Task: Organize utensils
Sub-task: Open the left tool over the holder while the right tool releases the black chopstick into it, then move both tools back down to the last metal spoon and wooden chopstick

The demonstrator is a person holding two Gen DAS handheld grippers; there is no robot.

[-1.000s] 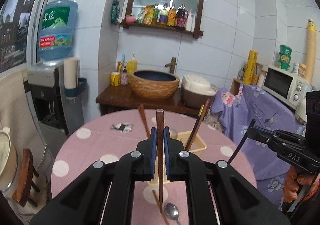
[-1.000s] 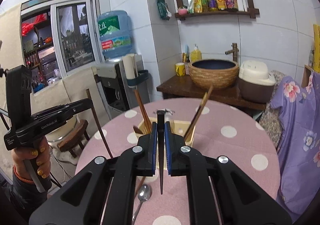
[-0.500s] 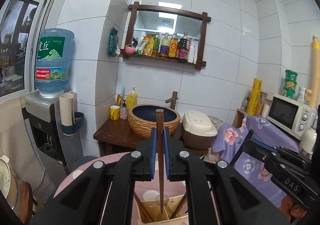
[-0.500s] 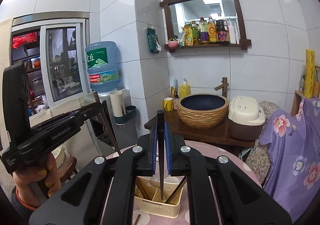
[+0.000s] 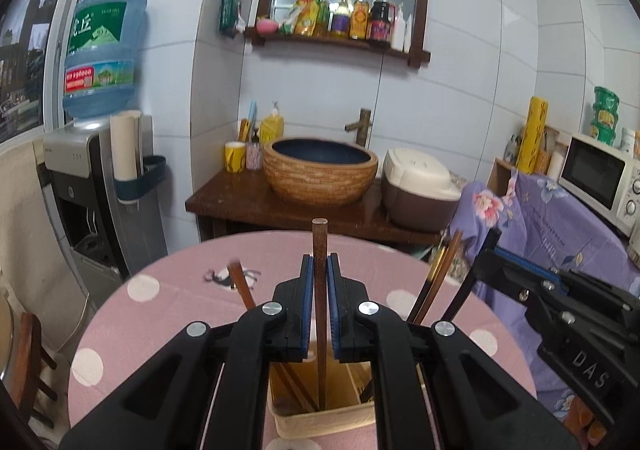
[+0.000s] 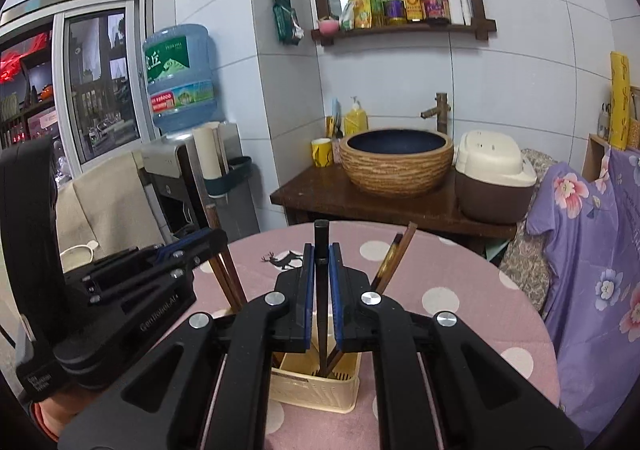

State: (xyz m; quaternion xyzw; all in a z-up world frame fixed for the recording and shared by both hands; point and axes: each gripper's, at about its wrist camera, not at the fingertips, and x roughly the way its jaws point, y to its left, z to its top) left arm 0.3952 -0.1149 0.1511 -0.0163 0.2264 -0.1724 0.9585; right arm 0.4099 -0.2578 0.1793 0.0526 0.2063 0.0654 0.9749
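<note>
My left gripper (image 5: 320,262) is shut on a brown chopstick (image 5: 319,238) held upright; its lower end reaches down into the cream utensil holder (image 5: 320,420) on the pink dotted table (image 5: 180,302). My right gripper (image 6: 321,262) is shut on a dark chopstick (image 6: 321,236) whose tip dips into the same holder (image 6: 312,390). Each view shows the other tool: the right gripper (image 5: 490,256) at the right, the left gripper (image 6: 216,240) at the left. Other chopsticks (image 6: 394,262) lean in the holder.
Behind the table stands a dark wooden stand (image 5: 240,197) with a woven basin (image 5: 320,173) and a rice cooker (image 5: 420,185). A water dispenser (image 5: 80,169) is at the left, and a purple floral cloth (image 5: 560,217) with a microwave (image 5: 600,177) at the right.
Both grippers have come forward over the holder and lowered. The holder, earlier ahead on the table, now sits right under the fingers, with both chopstick tips inside it. The spoon is out of sight.
</note>
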